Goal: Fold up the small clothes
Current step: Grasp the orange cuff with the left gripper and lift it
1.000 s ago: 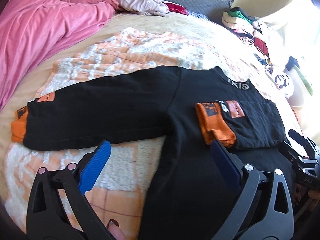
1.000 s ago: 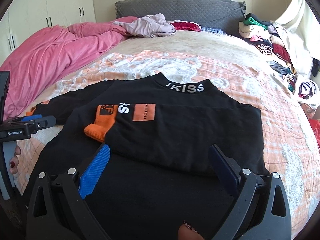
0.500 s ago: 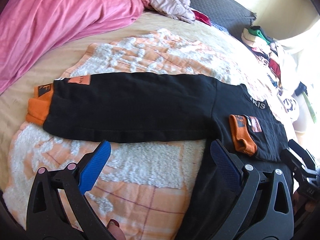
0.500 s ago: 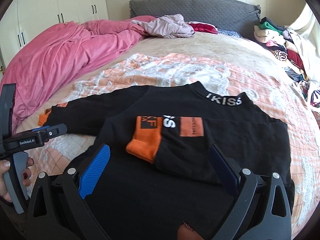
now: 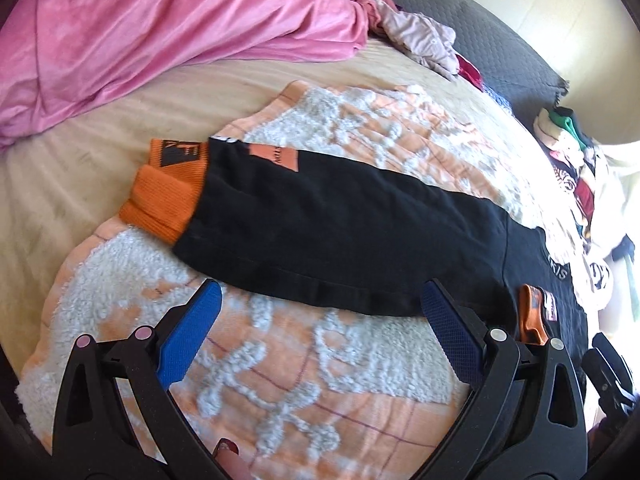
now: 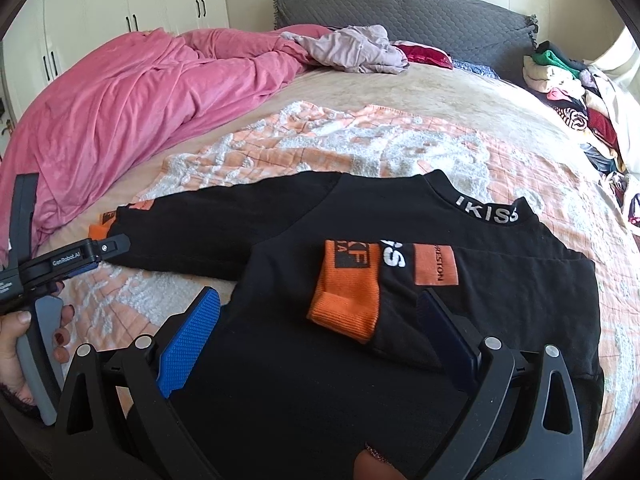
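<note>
Left tongs [image 5: 320,336] hovering wide apart, holding nothing, above the orange-and-white blanket [image 5: 280,360] near the bed's left edge, blue pads [image 5: 188,340] just short of the outstretched sleeve [image 5: 340,232]. Right tongs [image 6: 316,332] also gaping wide and gripping nothing, hanging over the lower body of the black sweater [image 6: 300,360].

Lying flat on the blanket, toward the near edge of the bed [image 6: 460,112], that sweater: one sleeve folded [image 6: 460,296] across the chest, its orange cuff [image 6: 346,300] resting on the black front; the other sleeve reaching straight out toward the left edge, ending in a second orange cuff [image 5: 168,192] partly off the blanket, on the beige sheet. White lettering showing on the collar [image 6: 486,210].

Farther back, bunching along the left side, a pink duvet [image 6: 132,100]. Sitting by the grey headboard [image 6: 400,16], a crumpled pale garment [image 6: 352,50]. Piling up at the far right corner, a heap of clothes [image 6: 560,76].
</note>
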The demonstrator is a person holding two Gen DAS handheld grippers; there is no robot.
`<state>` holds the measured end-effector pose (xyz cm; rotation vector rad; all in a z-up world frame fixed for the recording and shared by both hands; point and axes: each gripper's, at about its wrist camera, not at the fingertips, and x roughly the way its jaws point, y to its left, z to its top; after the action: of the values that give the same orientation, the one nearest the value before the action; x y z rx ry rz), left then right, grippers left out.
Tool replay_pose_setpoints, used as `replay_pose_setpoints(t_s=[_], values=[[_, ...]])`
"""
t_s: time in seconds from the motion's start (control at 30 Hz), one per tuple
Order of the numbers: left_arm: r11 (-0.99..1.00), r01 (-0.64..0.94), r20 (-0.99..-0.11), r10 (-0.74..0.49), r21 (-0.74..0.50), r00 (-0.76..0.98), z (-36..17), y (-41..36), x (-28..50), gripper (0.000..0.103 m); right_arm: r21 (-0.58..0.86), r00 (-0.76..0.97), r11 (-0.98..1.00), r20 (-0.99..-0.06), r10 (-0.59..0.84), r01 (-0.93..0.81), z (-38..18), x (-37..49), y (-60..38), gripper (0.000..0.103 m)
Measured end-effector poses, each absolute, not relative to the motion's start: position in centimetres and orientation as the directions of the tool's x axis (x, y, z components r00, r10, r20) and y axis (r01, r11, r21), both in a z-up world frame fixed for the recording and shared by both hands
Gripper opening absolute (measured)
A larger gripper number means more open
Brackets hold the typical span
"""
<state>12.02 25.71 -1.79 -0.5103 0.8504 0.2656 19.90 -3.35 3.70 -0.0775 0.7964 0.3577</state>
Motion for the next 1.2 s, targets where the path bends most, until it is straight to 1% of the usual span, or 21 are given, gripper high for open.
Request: replay_pose_setpoints(t_s=[0.23,0.47,0.57,0.63,0.7,0.73,0.77,0.8,0.87,0.9,1.0,1.2], values=[[0.808,-0.491,-0.796,0.045,-0.326,0.603,-3.5,28.1,12.1,0.094,0.068,0.651,0.934,-0.699,0.296,-0.352,4.2,19.5,-2.7,0.098],[0.732,-0.544,-0.760,0.054,-0.411,0.647,-4.5,30.2,12.3,0.093,0.084,0.649,0.936,-0.700,0.299,-0.341,3.8,19.3,-3.3,0.098],[0.718,-0.561,-0.754,0.076,-0.412,0.652,-4.5,30.6,12.9,0.093,0.083,0.648,0.939,-0.703,0.292,-0.333,3.5,19.2,-3.7,0.098],[0.710,-0.581,-0.753,0.107,-0.399,0.649,-4.5,30.8,13.3,0.087,0.083,0.649,0.942,-0.706,0.285,-0.324,3.3,19.2,-4.0,0.098],[0.706,-0.611,-0.754,0.167,-0.358,0.635,-4.5,31.0,13.6,0.066,0.090,0.650,0.946,-0.706,0.281,-0.312,3.2,19.2,-4.5,0.098],[0.702,-0.620,-0.756,0.180,-0.350,0.630,-4.7,31.3,13.7,0.061,0.096,0.650,0.947,-0.706,0.281,-0.306,3.1,19.2,-4.8,0.098],[0.693,-0.630,-0.753,0.191,-0.352,0.630,-4.8,31.6,13.7,0.054,0.101,0.650,0.948,-0.706,0.282,-0.303,3.1,19.1,-5.0,0.098],[0.687,-0.635,-0.751,0.196,-0.354,0.630,-4.8,31.8,13.6,0.043,0.104,0.650,0.948,-0.705,0.283,-0.300,3.0,19.1,-5.2,0.098],[0.678,-0.647,-0.751,0.212,-0.348,0.626,-4.7,32.3,13.5,0.029,0.103,0.652,0.950,-0.705,0.279,-0.294,2.9,18.9,-5.6,0.098],[0.677,-0.645,-0.748,0.209,-0.354,0.630,-4.7,32.4,13.4,0.025,0.103,0.650,0.951,-0.708,0.277,-0.293,2.7,18.9,-5.8,0.098],[0.683,-0.631,-0.736,0.201,-0.367,0.646,-4.5,32.3,13.2,0.015,0.112,0.650,0.953,-0.708,0.274,-0.280,2.4,18.6,-6.2,0.098],[0.708,-0.578,-0.693,0.174,-0.405,0.699,-3.0,31.4,12.7,0.012,0.145,0.645,0.960,-0.715,0.270,-0.241,1.6,17.9,-7.2,0.098]])
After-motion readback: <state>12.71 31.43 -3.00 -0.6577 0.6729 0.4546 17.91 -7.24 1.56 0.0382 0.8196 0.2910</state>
